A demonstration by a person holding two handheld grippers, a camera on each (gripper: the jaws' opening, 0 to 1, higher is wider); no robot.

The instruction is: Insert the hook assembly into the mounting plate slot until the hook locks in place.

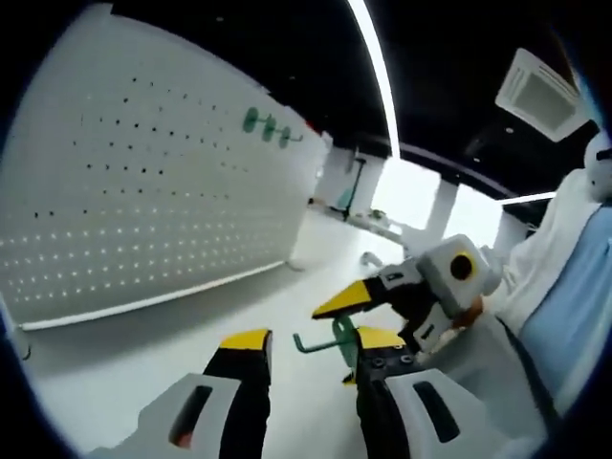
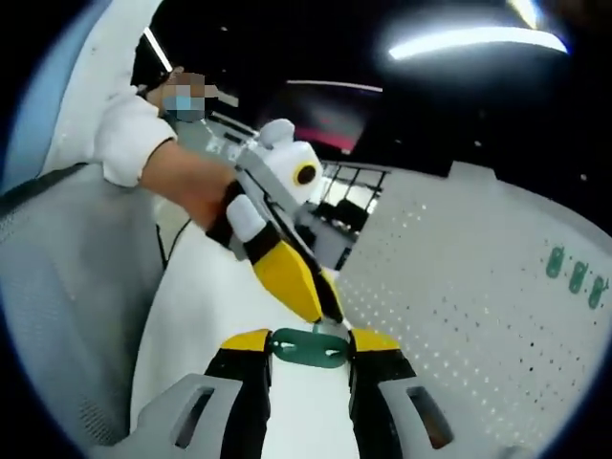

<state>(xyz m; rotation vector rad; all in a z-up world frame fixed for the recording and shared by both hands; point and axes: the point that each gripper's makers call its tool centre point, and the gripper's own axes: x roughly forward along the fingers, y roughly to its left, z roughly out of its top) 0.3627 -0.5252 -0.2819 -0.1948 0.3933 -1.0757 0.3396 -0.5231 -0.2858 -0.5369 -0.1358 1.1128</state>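
— Two grippers up on my feeds. Which one has the part?

— My right gripper [image 2: 308,346] does. In the right gripper view its two yellow-tipped jaws are clamped on the green hook assembly [image 2: 308,348], which lies crosswise between them, flat plate with holes facing the camera.

— And the left?

— In the left gripper view my left gripper [image 1: 308,340] has its jaws spread wide with nothing held between them. The right gripper [image 1: 368,320] comes in from the right there, and the green hook assembly [image 1: 330,340] sticks out from it, its bent wire end pointing toward my left jaw; the piece sits in the gap just by my right-hand tip, whether touching I cannot tell.

— Where is the mounting plate?

— The white pegboard [image 1: 143,182] stands upright on the white table [image 1: 287,287], well apart from both tools. In the right gripper view the same pegboard [image 2: 459,277] rises to the right.

— Anything hanging on it?

— Three green hooks [image 1: 266,126] near its upper far corner; they also show at the pegboard's edge in the right gripper view [image 2: 574,273].

— What else is in frame?

— The left gripper [image 2: 287,258] crosses the right gripper view, its yellow tip close above the held piece, with a person's hand [image 2: 186,186] around its handle.
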